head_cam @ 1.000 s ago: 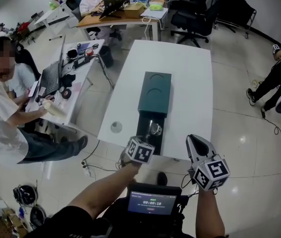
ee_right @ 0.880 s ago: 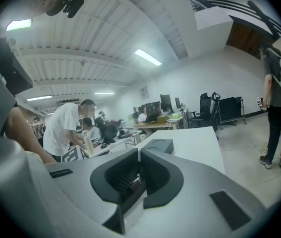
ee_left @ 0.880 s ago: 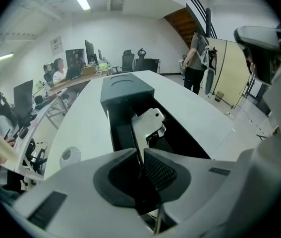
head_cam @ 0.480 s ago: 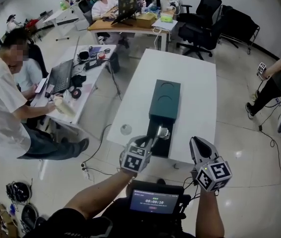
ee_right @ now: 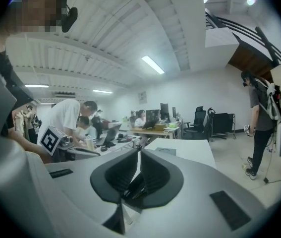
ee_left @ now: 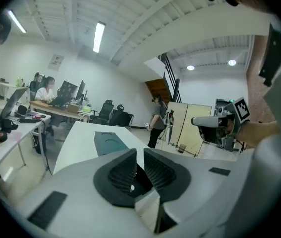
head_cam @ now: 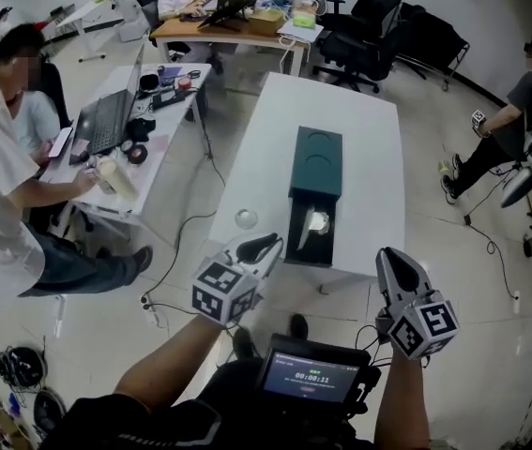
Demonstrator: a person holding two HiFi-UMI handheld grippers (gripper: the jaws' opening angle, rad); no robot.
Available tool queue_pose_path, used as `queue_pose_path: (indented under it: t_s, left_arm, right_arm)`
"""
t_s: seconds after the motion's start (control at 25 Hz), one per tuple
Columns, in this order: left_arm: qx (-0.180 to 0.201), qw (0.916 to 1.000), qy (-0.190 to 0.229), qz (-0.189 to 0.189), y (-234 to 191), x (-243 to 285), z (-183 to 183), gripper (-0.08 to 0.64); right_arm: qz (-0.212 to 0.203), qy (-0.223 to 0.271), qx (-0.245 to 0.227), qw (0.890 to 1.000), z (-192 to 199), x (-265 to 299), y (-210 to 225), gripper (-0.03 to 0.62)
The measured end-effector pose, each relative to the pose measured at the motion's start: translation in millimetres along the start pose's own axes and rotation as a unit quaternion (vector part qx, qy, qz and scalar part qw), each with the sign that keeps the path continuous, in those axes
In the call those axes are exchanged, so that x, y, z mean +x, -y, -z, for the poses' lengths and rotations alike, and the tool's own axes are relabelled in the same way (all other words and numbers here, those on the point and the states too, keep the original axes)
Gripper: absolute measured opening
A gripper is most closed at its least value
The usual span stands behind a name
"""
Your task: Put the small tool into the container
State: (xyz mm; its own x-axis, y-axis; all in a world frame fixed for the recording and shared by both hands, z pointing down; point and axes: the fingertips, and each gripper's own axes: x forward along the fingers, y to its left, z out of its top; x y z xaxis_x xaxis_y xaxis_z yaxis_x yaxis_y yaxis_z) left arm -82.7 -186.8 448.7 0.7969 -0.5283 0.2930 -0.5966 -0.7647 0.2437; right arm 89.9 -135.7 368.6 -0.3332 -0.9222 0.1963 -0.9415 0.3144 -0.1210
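Since half a second ago the left gripper (head_cam: 270, 244) has pulled back off the container (head_cam: 317, 162) and now hangs at the near edge of the desk (head_cam: 359, 139), just left of the open drawer (head_cam: 296, 242). The shiny little tool (head_cam: 317, 221) isn't with it anymore: it's lying in that pulled-out drawer, at the container's near end.

In the left gripper view, the left gripper (ee_left: 140, 152) has its jaws a little apart with nothing between them (just a narrow gap). You can see the green container (ee_left: 108, 143) out ahead on the desk (ee_left: 81, 138), and the other gripper (ee_left: 214, 122) off to the side.

The right gripper (head_cam: 389, 256) sits by the desk's near right corner, well apart from the tool. Its own view shows the right gripper (ee_right: 139, 151) pressed together at the tips, empty.

A small round thing (head_cam: 245, 218) sits close to the desk's left edge, near the left gripper. A screen (head_cam: 310, 380) with a timer shows below, between the person's arms.
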Motion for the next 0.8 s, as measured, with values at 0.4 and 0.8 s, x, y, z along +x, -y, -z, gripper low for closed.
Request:
queue_pose_path:
  t_s: [0.4,0.8]
  left_arm:
    - [0.015,0.9971,0.060,0.044,47,-93,-13,0.054]
    - [0.020,0.9944,0.102,-0.019,176,-185,-4,0.005]
  right_arm:
    - [0.049,0.021,-0.005,0.999,-6,-85,-49,0.028]
    - [-0.009,0.053,-0.015,0.998,11,-225,-69,0.028]
